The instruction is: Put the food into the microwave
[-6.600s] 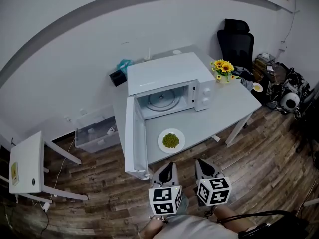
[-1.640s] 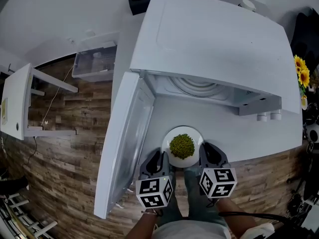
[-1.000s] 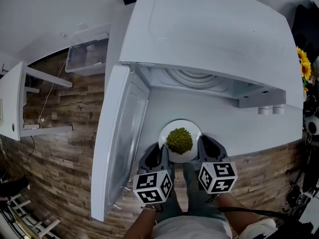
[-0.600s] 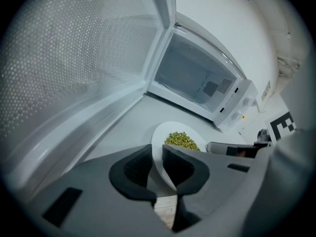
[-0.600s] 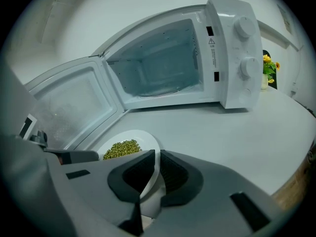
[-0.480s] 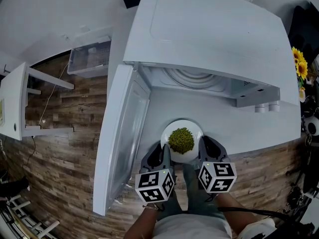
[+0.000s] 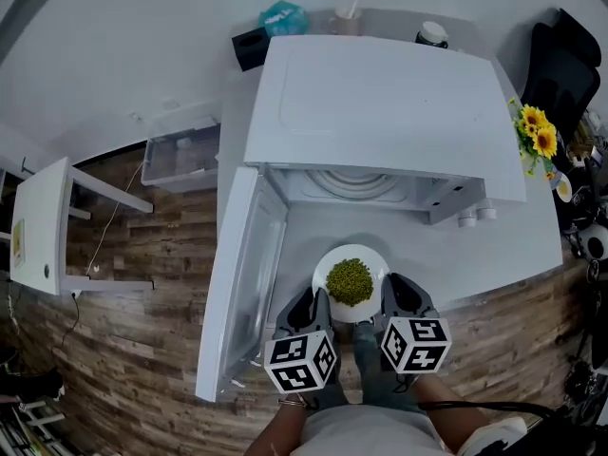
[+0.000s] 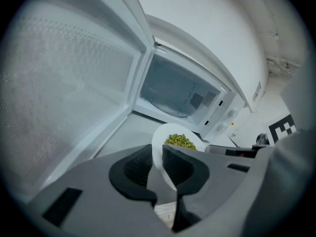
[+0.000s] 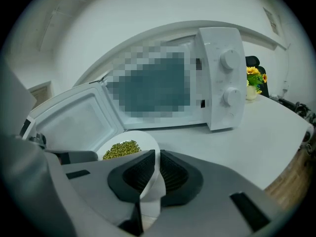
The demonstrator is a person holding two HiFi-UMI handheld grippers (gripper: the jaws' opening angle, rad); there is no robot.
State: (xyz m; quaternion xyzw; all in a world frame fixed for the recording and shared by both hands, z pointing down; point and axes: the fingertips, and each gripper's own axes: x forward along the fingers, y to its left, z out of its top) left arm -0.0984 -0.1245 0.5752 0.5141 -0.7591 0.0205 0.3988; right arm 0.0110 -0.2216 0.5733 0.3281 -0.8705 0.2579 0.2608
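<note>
A white plate point(image 7: 372, 258) heaped with green peas point(image 7: 350, 280) is in front of the open white microwave point(image 7: 380, 103), over the grey table point(image 7: 503, 245). My left gripper point(image 7: 316, 301) is shut on the plate's near-left rim, and my right gripper point(image 7: 390, 291) is shut on its near-right rim. In the left gripper view the rim point(image 8: 157, 154) stands edge-on between the jaws, with the peas point(image 8: 179, 141) and the cavity point(image 8: 170, 90) beyond. The right gripper view shows the rim point(image 9: 154, 168) clamped the same way, peas point(image 9: 121, 149) to the left.
The microwave door point(image 7: 242, 274) hangs open to the left, close beside my left gripper. Its knobs point(image 9: 228, 78) face right. A vase of sunflowers point(image 7: 532, 133) stands at the table's right end. A clear bin point(image 7: 180, 155) and a white side table point(image 7: 38, 231) are on the floor at left.
Both grippers went from hanging short of the table to clamping the plate's rim. Over the last second they keep hold while the head view pulls back and shows more behind the microwave.
</note>
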